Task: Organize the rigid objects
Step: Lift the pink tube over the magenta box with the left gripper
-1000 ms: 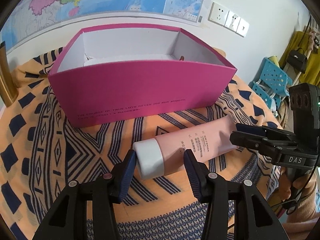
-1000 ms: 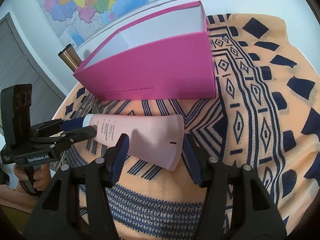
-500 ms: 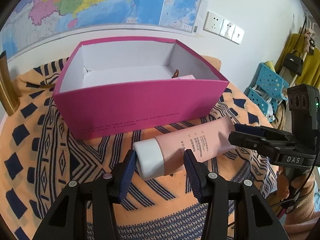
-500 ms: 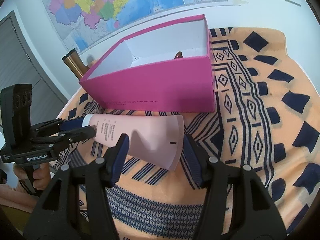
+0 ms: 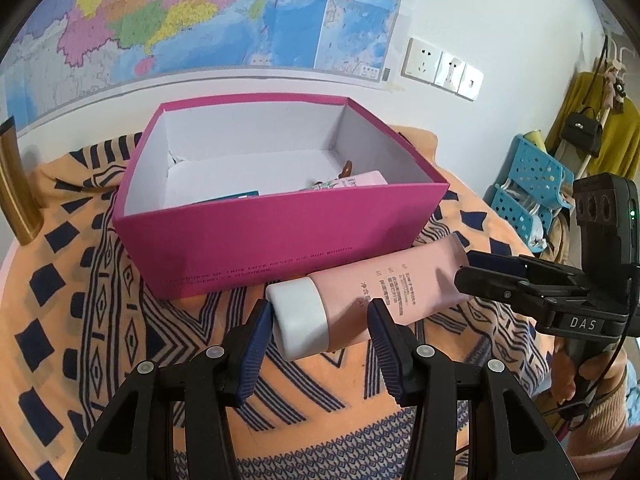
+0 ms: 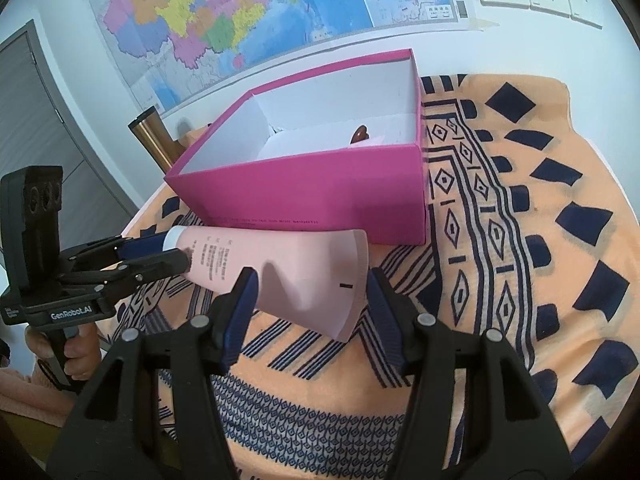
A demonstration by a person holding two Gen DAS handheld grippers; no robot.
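Note:
A pink tube (image 5: 384, 284) with a white cap (image 5: 300, 320) hangs level just above the orange patterned cloth (image 5: 80, 304), in front of the magenta box (image 5: 260, 240). My left gripper (image 5: 320, 318) is shut on the tube at its cap end. My right gripper (image 6: 312, 292) is shut on the tube (image 6: 280, 256) at its flat crimped end. Each gripper shows in the other's view: the right gripper (image 5: 500, 276) and the left gripper (image 6: 160, 258). The open magenta box (image 6: 320, 188) holds a pale pink package (image 5: 360, 180), a teal item (image 5: 240, 195) and a brown item (image 6: 360, 134).
A gold cylinder (image 5: 16, 184) stands at the table's left edge, close to the box's corner. Behind the box is a wall with a map (image 5: 200, 12) and sockets (image 5: 440, 68). Blue plastic baskets (image 5: 528, 184) and hanging clothes are off to the right.
Both grippers have risen a little with the tube held between them. More of the box's inside and its contents shows than before.

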